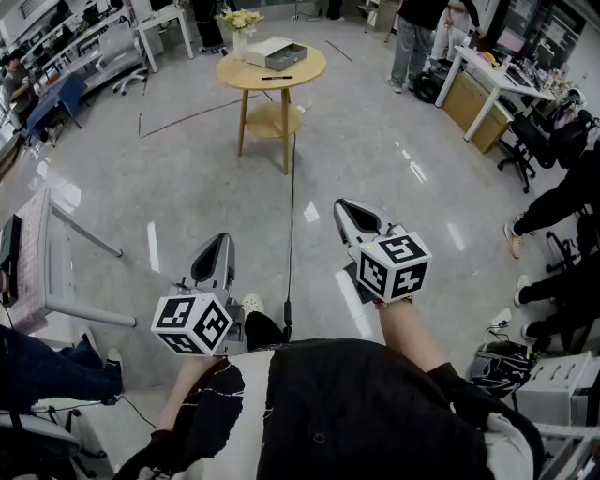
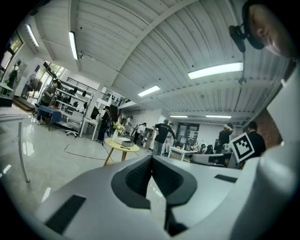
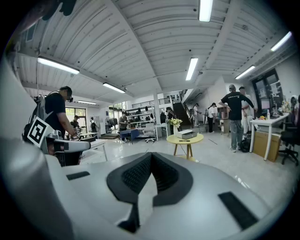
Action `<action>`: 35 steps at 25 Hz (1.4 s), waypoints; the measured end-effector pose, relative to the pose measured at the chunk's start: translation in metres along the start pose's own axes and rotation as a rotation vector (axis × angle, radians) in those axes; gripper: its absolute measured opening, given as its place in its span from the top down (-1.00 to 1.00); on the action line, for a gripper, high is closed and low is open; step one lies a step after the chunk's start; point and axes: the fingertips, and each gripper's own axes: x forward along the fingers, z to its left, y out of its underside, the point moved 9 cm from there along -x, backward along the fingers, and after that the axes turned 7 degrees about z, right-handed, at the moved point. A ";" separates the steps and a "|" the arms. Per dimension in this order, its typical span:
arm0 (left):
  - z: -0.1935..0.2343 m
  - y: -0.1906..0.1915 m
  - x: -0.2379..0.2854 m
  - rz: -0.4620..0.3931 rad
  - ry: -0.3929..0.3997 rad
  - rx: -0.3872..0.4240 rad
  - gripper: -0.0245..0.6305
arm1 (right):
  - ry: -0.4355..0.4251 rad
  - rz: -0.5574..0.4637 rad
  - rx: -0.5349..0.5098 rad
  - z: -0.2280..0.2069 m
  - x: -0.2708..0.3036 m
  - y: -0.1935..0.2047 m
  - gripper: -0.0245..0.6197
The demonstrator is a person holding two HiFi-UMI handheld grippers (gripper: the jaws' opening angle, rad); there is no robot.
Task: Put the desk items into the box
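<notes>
Close to the person, the left gripper (image 1: 219,242) has its two grey jaws pressed together with nothing between them. The right gripper (image 1: 346,207) is just to the right of it. Its jaws are pressed together too, and it holds nothing. Far away across the shiny grey floor stands a round yellow wooden table (image 1: 246,80). On it sit a grey and white box (image 1: 277,53), a thin black pen (image 1: 277,78) nearer than the box, and a white vase of yellow flowers (image 1: 240,28) on the left.

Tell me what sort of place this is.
Probably an open-plan office or lab: white desks and office chairs line the sides, strip lights run overhead, and a round wooden table stands mid-floor.
</notes>
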 end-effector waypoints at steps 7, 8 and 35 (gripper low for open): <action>0.006 -0.002 0.000 -0.001 0.005 -0.010 0.90 | 0.003 -0.001 0.002 0.003 0.002 0.000 0.91; 0.007 -0.002 0.001 -0.002 0.005 -0.015 0.90 | 0.005 -0.002 0.003 0.003 0.002 -0.001 0.91; 0.102 -0.033 0.122 0.104 0.053 -0.052 0.90 | 0.003 0.098 0.102 -0.036 0.146 -0.016 0.91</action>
